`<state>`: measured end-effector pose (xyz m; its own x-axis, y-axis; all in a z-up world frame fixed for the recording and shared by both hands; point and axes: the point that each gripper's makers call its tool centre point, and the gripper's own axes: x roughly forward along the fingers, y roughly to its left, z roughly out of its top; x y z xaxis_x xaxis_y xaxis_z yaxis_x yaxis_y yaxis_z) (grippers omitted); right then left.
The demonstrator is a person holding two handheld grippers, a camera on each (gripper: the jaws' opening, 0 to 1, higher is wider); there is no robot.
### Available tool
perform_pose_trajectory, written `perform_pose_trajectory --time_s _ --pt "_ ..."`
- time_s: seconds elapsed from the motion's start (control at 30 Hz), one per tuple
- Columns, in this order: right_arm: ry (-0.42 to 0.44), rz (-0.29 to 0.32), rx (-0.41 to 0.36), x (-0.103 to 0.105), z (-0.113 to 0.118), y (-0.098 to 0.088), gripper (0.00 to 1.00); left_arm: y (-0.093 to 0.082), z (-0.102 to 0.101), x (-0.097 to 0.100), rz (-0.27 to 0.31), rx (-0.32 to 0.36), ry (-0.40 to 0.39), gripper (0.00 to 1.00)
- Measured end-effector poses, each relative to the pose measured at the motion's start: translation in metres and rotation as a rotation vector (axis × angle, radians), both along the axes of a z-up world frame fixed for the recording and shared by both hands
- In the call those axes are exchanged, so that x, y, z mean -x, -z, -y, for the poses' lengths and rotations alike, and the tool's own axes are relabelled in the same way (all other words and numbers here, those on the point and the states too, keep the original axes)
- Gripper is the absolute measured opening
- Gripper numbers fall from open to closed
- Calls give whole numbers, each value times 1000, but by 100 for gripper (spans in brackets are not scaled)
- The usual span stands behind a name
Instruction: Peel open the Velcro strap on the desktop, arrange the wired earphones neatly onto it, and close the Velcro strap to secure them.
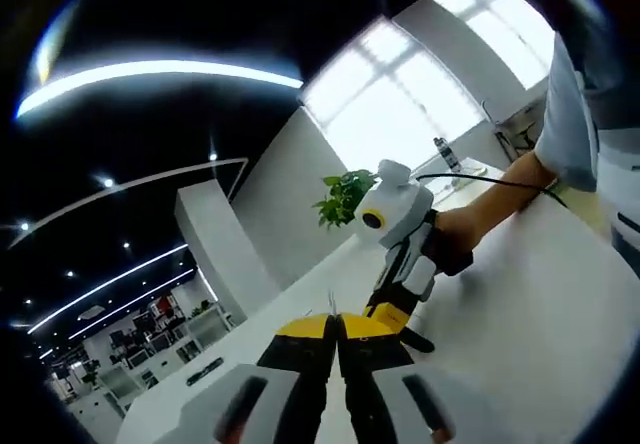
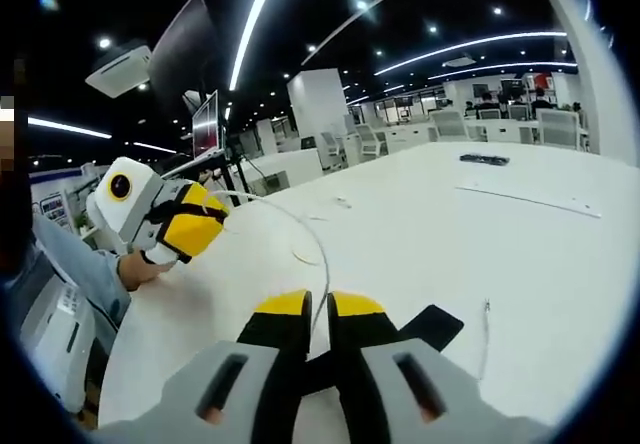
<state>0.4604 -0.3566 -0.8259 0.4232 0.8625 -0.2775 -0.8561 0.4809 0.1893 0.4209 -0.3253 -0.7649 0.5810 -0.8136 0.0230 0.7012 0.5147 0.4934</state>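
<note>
both views low over white desk (image 2: 520,254), facing each other

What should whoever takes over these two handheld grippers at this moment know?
Left gripper: jaws shut on the thin white earphone wire, raised above the white desktop.
Right gripper: jaws shut, apparently pinching the flat black Velcro strap lying on the desktop.
The wire arcs from one gripper to the other; a loose stretch lies beside the strap.
Done: earphones picked up. Whether the strap is peeled open is unclear.
Left: coil the wire onto the strap, close it.
</note>
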Motion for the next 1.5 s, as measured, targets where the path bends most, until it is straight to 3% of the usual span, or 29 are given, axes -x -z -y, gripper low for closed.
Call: perform_pose_trajectory --time_s 0.4,0.77,1.03,1.2,1.5 --pt "37 65 24 -5 4 -6 5 -16 0 10 41 46 28 6" --pt "199 173 -23 -29 31 -34 4 -21 5 19 99 25 46 6" --pt "301 330 56 -43 48 -44 4 -20 8 24 129 5 57 6" --pt "359 389 105 -49 57 -47 4 -21 8 24 126 10 61 6" --pt "416 398 96 -58 70 -51 4 -22 8 25 131 12 66 6"
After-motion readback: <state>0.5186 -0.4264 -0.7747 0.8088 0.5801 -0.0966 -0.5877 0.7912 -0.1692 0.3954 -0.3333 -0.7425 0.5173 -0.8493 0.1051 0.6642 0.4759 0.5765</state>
